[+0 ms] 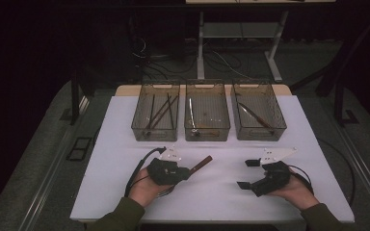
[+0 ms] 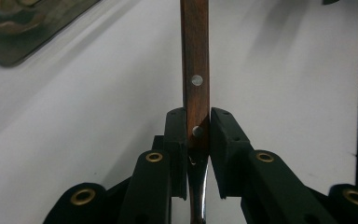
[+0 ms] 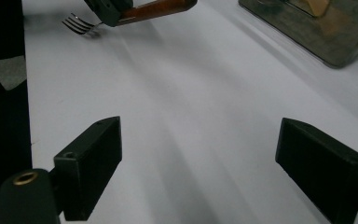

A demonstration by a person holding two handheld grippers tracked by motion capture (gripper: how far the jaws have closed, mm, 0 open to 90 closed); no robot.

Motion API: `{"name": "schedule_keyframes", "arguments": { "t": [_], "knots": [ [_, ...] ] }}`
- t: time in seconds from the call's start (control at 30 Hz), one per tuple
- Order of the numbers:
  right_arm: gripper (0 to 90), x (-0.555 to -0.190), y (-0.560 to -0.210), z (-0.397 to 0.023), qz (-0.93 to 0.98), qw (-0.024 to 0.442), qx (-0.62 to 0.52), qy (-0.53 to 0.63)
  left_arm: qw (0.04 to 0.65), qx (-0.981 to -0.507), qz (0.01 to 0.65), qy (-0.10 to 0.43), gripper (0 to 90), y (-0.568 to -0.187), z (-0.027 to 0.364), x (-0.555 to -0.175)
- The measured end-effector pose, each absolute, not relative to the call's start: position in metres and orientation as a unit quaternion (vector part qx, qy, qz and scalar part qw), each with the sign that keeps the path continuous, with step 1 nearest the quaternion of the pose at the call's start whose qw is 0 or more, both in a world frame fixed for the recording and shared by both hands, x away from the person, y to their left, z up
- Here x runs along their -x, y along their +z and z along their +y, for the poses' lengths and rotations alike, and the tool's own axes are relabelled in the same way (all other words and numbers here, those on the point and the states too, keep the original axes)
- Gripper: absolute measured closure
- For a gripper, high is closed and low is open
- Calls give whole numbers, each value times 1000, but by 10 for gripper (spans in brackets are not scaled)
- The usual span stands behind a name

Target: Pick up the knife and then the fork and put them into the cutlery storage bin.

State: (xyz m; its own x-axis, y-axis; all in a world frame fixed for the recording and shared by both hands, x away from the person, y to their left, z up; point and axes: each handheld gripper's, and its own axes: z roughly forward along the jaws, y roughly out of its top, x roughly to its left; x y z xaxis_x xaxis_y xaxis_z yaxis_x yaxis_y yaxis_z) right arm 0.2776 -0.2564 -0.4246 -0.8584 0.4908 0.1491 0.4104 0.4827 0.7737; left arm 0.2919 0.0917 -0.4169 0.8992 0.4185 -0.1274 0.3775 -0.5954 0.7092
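Both my hand-held grippers sit low: left hand-held gripper (image 2: 198,128) clamps a fork (image 2: 195,70), handle pointing straight ahead, prongs back; right hand-held gripper (image 3: 198,154) gapes wide.

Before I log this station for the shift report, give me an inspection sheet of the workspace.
Surface: white table, bare at the middle.
Job's things: wooden-handled fork, tines toward the person; three clear bins at the far edge, each with utensils inside.
Clutter: nothing seen.
Grippers: left tool shut on the fork's handle; right tool open, nothing between its jaws.
Cables: one trails from each tool; more on the floor behind.
Surroundings: dark room, desk legs beyond.
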Motion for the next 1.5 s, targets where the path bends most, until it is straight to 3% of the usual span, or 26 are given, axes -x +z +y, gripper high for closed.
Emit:
{"name": "schedule_keyframes", "arguments": {
  "t": [0.37,0.77,1.5],
  "knots": [
    [145,-295,-407,-240,865,27,-220,451,396,-904,162,-12,774,-402,79,-301],
    [167,-308,-400,-210,892,-5,-157,423,364,-928,74,-32,773,-393,50,-309],
    [613,-298,-411,-176,938,-44,-62,339,321,-946,20,-42,773,-401,31,-295]
  ]
}}
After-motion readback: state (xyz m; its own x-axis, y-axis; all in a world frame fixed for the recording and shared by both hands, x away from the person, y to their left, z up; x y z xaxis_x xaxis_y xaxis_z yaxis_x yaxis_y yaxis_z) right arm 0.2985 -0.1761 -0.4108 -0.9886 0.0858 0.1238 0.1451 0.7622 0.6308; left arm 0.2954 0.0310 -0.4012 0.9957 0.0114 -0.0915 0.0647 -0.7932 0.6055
